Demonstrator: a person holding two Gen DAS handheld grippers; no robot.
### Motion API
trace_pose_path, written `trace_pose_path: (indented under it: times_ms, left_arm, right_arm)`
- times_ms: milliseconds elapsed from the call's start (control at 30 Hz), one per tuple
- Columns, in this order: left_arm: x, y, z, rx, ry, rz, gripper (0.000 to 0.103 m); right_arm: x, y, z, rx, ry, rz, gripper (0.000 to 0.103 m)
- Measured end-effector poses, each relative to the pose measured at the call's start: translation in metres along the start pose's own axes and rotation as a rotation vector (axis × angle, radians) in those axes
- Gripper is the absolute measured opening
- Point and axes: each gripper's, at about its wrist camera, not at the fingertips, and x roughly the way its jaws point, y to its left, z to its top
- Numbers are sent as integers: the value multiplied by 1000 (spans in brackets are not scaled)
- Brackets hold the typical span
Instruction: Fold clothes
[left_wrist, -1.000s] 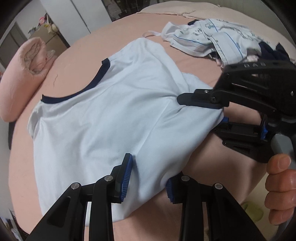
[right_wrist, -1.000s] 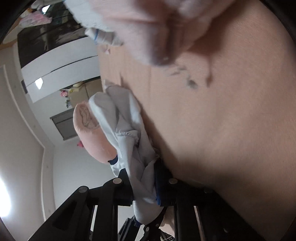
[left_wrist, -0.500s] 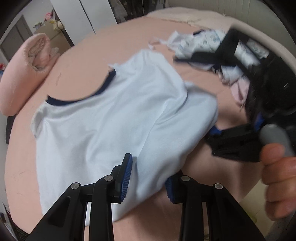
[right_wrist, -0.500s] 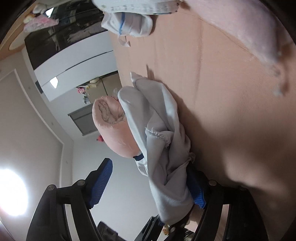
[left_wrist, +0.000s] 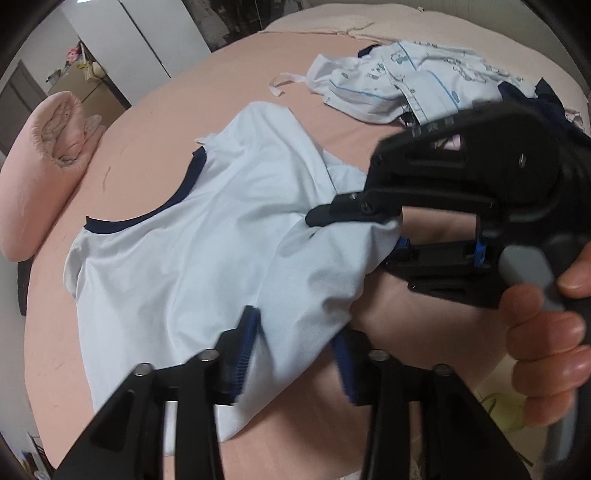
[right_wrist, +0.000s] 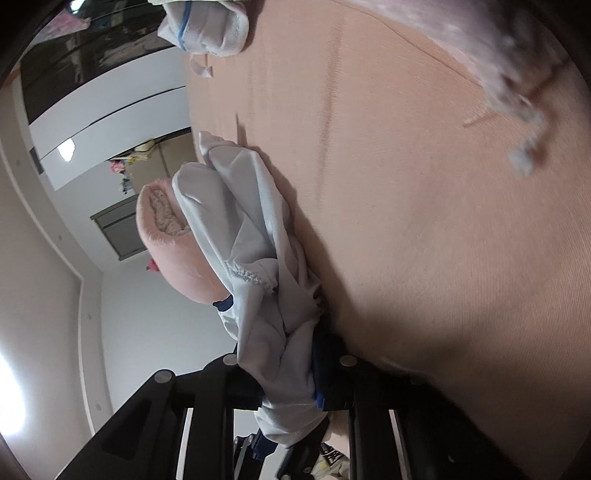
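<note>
Pale blue T-shirt (left_wrist: 207, 236), navy collar: lies spread on the pink bed (left_wrist: 147, 122), its near hem lifted.
Left gripper (left_wrist: 291, 354): blue-padded fingers spread, the shirt's hem draped between them.
Right gripper (right_wrist: 284, 373): fingers pinching a bunched edge of the shirt at the bed's side; held by a hand (left_wrist: 546, 354).
Rolled pink blanket (left_wrist: 44, 166): at the bed's far left.
Pile of white printed clothes (left_wrist: 413, 85): well beyond the shirt.

Pale-blue navy-collared shirt (left_wrist: 207, 236) on bed
</note>
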Motion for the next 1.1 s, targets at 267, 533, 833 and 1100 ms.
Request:
trace_pose_path:
  times_ms: [267,533,833,1100]
  left_arm:
    - [1,-20,3,120,-14,86,59]
    - [1,-34,5,215,-50,216,60]
    - [-3,-27,3,223,-123,254,60]
    - [-7,-31,10,250,-183,254,60]
  right_arm:
    - [-13,29,-4,-94,-20,-111,18]
    - [-19,54,-3,-180,-1,-191,18]
    - [-28,81,-12,-327,53,-243,18]
    - [-32,84,-12,-411,100,-315,18]
